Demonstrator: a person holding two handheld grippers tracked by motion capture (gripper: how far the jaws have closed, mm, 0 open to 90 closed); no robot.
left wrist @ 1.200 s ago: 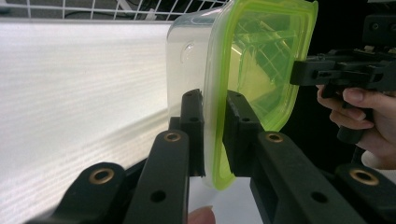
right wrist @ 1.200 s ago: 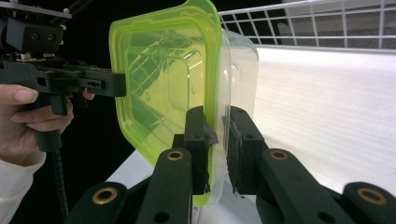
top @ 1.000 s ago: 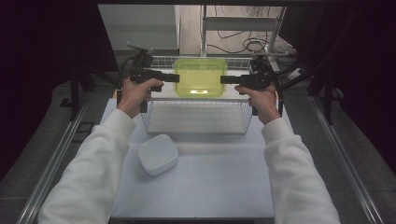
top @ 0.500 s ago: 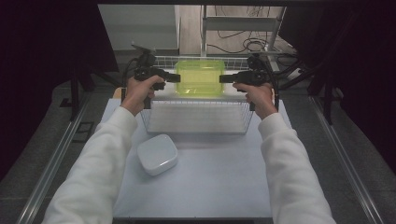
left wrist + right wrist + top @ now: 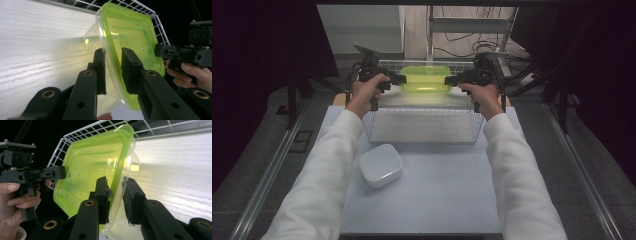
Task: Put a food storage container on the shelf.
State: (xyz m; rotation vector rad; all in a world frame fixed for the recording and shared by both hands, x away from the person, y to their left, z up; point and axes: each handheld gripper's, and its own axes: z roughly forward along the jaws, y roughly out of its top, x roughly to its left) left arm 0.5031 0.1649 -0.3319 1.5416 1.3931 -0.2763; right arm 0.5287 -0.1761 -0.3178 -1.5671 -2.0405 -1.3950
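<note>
A clear tub with a lime-green lid [image 5: 425,81] is at the far end of the white wire basket [image 5: 424,142], tilted on edge in both gripper views. My left gripper [image 5: 404,78] reaches its left end and my right gripper [image 5: 446,80] its right end. In the left gripper view the tub's rim [image 5: 130,35] passes between the jaws of the left gripper [image 5: 113,53] with a gap beside it. The right gripper [image 5: 114,182] likewise straddles the rim [image 5: 92,167] loosely. Both pairs of jaws have just been opening. I cannot tell whether the tub rests on the basket.
A white rounded-square container [image 5: 380,165] lies on the pale table [image 5: 437,200] in front of the basket's left corner. Metal rails run along both table sides. Cables and a stand lie beyond the basket.
Both hands have carried the green-lidded tub away from the person, toward the basket's far end and slightly lower.
</note>
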